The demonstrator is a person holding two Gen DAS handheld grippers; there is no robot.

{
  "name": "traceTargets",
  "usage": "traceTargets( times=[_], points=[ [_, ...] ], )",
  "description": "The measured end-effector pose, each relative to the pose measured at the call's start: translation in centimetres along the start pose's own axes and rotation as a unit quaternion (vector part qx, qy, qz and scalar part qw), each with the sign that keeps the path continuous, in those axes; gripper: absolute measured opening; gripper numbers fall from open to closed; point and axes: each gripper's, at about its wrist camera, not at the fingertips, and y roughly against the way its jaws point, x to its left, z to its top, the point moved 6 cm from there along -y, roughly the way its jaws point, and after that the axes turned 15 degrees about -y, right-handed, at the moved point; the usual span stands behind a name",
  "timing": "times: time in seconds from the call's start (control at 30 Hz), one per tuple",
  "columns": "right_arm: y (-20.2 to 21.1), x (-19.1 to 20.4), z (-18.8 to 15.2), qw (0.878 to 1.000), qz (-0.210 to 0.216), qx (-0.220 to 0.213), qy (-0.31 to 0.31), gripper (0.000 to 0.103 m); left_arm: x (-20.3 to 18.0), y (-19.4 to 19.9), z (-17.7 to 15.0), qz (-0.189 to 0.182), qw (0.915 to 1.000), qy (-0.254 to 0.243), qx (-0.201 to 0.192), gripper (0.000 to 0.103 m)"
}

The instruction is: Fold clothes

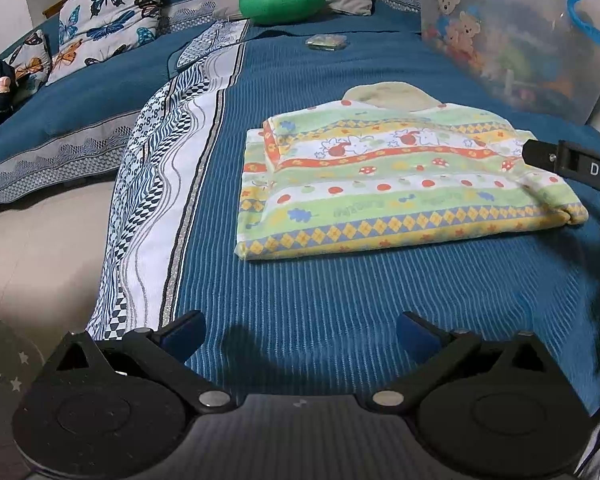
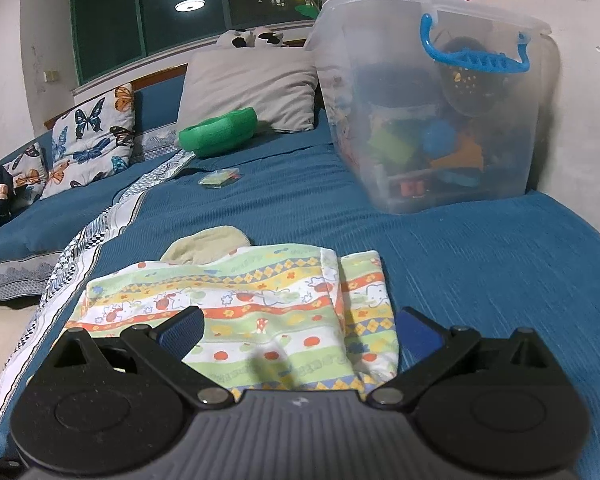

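Soft printed cotton, the pastel striped child's garment (image 1: 400,184) lies folded flat on the blue ribbed bedspread (image 1: 340,292). Left gripper (image 1: 300,336) hangs spread, empty, short of it; right gripper (image 2: 300,332) gapes wide directly above. Light, limp, likely slumps; pinch the doubled corner edges.
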Motion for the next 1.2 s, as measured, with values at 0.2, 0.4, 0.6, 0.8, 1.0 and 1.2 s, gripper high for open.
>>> traceTargets(
  times=[0.2, 0.4, 0.6, 0.8, 1.0, 1.2],
  points=[
    [0.1, 0.09, -0.02, 1.0, 0.003, -0.002, -0.002, 0.103, 0.04, -0.03, -0.07, 0.0, 1.0, -0.001, 0.001, 0.103],
    [0.06, 0.18, -0.11, 1.0, 0.004, -0.001, -0.002, 0.103, 0.03, -0.06, -0.11, -0.001, 1.0, 0.001, 0.003, 0.103],
    [0.08, 0.24, -0.13, 1.0, 0.006, 0.0, -0.002, 0.103, 0.01, -0.1, -0.1, 0.0, 1.0, 0.001, 0.005, 0.103],
    [0.11, 0.36, -0.2, 1.0, 0.006, 0.0, 0.001, 0.103, 0.08, -0.18, -0.13, 0.0, 1.0, 0.003, 0.007, 0.103],
    [0.1, 0.44, -0.24, 1.0, 0.004, -0.001, 0.003, 0.103, 0.11, -0.23, -0.13, 0.0, 1.0, 0.003, 0.008, 0.103],
    [0.1, 0.44, -0.2, 1.0, 0.005, -0.002, 0.004, 0.103, 0.12, -0.26, -0.16, 0.0, 1.0, 0.002, 0.009, 0.103]
  ],
)
